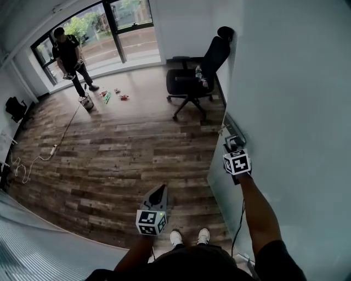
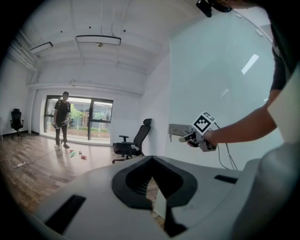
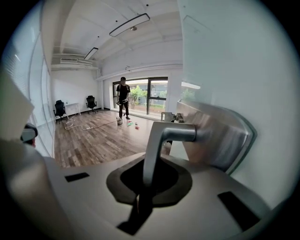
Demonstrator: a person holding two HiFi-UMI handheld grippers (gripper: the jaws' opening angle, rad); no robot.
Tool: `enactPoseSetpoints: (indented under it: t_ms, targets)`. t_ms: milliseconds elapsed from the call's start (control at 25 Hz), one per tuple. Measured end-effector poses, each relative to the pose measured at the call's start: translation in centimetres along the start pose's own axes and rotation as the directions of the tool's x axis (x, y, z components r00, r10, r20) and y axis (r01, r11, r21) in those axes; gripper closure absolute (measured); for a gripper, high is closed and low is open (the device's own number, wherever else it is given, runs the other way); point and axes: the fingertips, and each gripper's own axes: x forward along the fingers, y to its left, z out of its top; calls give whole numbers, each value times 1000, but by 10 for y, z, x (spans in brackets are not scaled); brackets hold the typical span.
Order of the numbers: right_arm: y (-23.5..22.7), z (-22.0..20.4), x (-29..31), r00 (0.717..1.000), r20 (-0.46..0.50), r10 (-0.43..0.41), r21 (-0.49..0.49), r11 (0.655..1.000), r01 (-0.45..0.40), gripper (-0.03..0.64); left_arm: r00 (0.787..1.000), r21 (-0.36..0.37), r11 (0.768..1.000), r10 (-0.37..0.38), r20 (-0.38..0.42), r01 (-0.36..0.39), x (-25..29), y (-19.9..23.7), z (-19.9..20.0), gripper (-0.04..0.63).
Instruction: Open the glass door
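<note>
Now, right hand-held gripper (image 3: 140, 194) tight on glass door handle (image 3: 161, 136); left hand-held gripper (image 2: 157, 199) closed, empty.

A black office chair (image 1: 194, 77) stands at one o'clock. A person (image 1: 70, 57) stands at eleven by the window (image 1: 131, 13). A floor cable (image 1: 54, 149) lies at nine.

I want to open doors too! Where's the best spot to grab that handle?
Grab the handle on its long bar near the free end, coming alongside the door. The bar is slim and stands clear of the plate; the right gripper has its jaws shut there.
</note>
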Motion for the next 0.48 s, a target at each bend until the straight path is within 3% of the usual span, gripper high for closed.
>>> enactPoseSetpoints:
  t_ms: [320, 480]
  targets:
    - [-37, -4, 2, 999, -34, -32, 19, 999, 33, 603, 1000, -11, 1000, 2, -10, -2, 11, -6, -5, 597]
    - [-39, -8, 3, 993, -100, -59, -7, 998, 59, 603, 1000, -19, 1000, -5, -11, 5, 9, -2, -10, 597]
